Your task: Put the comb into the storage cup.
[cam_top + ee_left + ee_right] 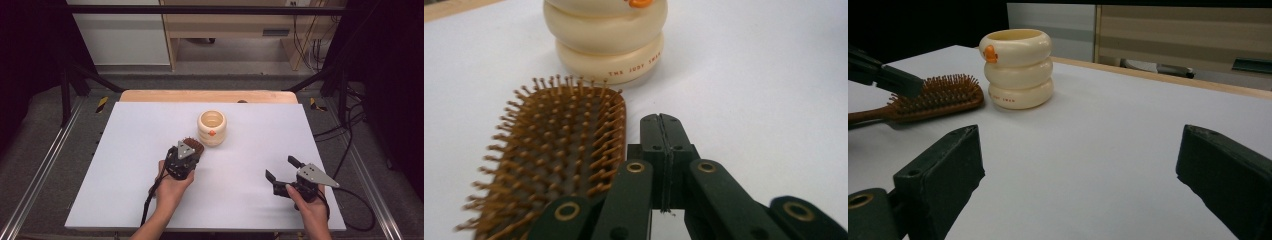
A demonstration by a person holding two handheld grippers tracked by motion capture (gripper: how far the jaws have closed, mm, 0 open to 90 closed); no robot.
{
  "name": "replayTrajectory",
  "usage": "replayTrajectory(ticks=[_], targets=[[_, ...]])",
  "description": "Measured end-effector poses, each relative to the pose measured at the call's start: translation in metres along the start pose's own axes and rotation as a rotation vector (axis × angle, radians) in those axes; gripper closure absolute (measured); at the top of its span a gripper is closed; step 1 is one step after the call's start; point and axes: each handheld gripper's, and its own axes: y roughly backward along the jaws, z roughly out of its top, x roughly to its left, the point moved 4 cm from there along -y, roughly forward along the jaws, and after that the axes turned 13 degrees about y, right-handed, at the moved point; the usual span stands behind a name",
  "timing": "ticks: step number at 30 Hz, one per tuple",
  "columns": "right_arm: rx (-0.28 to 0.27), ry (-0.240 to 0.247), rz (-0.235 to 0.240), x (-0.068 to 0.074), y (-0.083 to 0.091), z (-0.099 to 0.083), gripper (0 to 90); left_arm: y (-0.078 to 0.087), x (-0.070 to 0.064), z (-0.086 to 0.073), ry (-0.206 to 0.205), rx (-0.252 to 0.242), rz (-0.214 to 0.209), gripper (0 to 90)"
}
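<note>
In the high view, the left gripper is seen just left of centre, over the brush, whose bristled head pokes out at the gripper's upper edge, just beside the cup. The cup stands upright slightly above centre on the white table, mouth up, which leaves it ready to receive something. The right gripper is held at the lower right, well apart from both things, jaws spread and empty (apparently kept out of the way for now).

In the left gripper view, the jaws are seen pressed flat together at lower centre, with nothing between the tips. The brush lies bristles up at lower left, just beside the closed jaws rather than in them; whether a lower part touches its handle cannot be told. The cup sits at the top, just beyond the brush head, so the brush seems to be lined up toward it.

In the right gripper view, the two jaws stand far apart at the lower corners, framing bare table. The cup is at upper left with the brush lying flat just beside it, handle running off the left edge under the left gripper.
</note>
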Motion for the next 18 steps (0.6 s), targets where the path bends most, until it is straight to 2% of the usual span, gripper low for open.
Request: replayTrajectory(ticks=[4,7,10,16,18], targets=[[0.004,0.006,0.002,0.001,0.0,0.0,5.0,0.017,0.008,0.0,-0.006,-0.026,0.006,89.8],[0.005,0.01,0.003,0.001,-0.001,0.0,4.9,0.026,0.014,-0.002,-0.01,-0.029,0.016,84.4],[0.008,0.008,0.001,0.001,-0.001,-0.001,4.9,0.032,0.021,-0.006,-0.005,-0.039,0.037,72.4],[0.008,0.009,-0.001,0.0,-0.001,-0.001,4.9,0.039,0.032,-0.011,0.012,-0.04,0.078,41.5],[0.011,0.01,0.0,0.001,-0.001,-0.001,4.9,0.04,0.038,-0.011,0.07,-0.05,0.07,31.3]])
